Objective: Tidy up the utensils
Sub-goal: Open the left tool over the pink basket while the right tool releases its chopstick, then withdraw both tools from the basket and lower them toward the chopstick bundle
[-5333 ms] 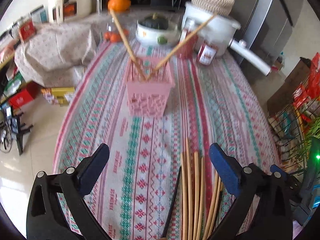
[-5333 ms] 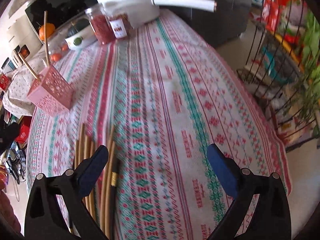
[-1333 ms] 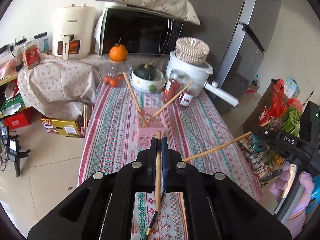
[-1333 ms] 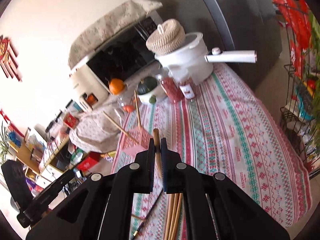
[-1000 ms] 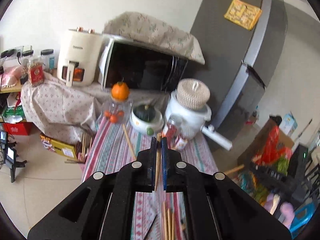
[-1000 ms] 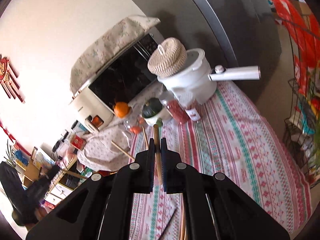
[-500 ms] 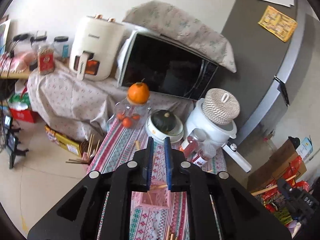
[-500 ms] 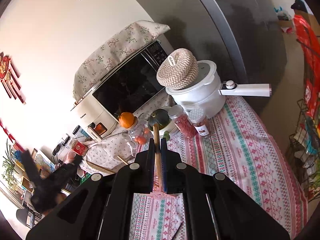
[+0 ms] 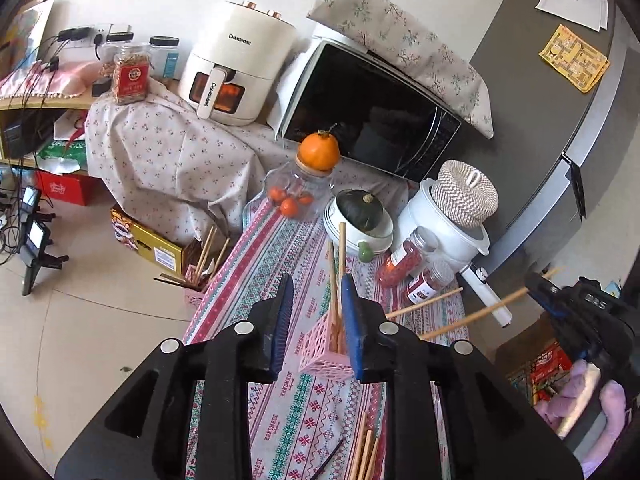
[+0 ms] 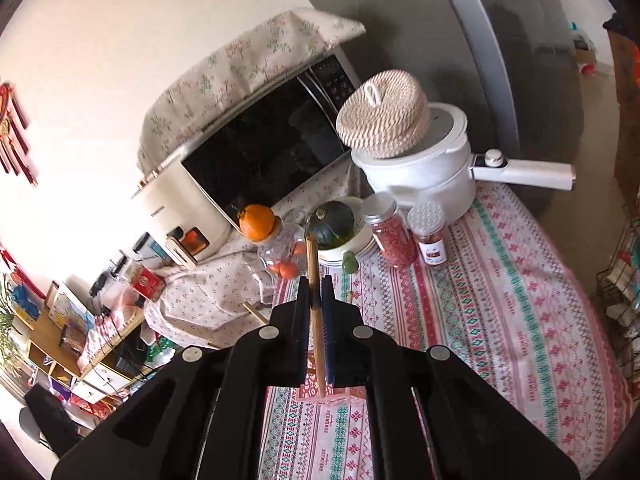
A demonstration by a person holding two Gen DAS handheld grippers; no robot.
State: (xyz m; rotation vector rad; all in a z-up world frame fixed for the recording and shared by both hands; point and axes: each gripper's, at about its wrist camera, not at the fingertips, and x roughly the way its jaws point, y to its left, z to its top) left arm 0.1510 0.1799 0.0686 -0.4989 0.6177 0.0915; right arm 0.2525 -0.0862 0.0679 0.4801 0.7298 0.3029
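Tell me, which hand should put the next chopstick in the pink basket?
Probably the right. The right gripper is shut on a chopstick above the pink basket. The left gripper has just been opening; nothing is pinched in it.

Long table (image 9: 280, 412) covered by a striped pink, red and green patterned cloth (image 10: 500, 312). Pink perforated holder (image 9: 320, 350) stands mid-table, nearer the left edge, with chopsticks upright in it. At the far end: clear jar (image 9: 298, 188) holding small orange fruit, an orange (image 9: 319, 150) on its lid; white bowl (image 9: 360, 232) with a dark green squash; two jars with red contents (image 10: 394, 236); white electric pot (image 10: 424, 172) near the far right corner, woven lid on top, handle sticking out over the right edge. Loose chopsticks (image 9: 366, 454) and one dark stick lie flat at the near end.
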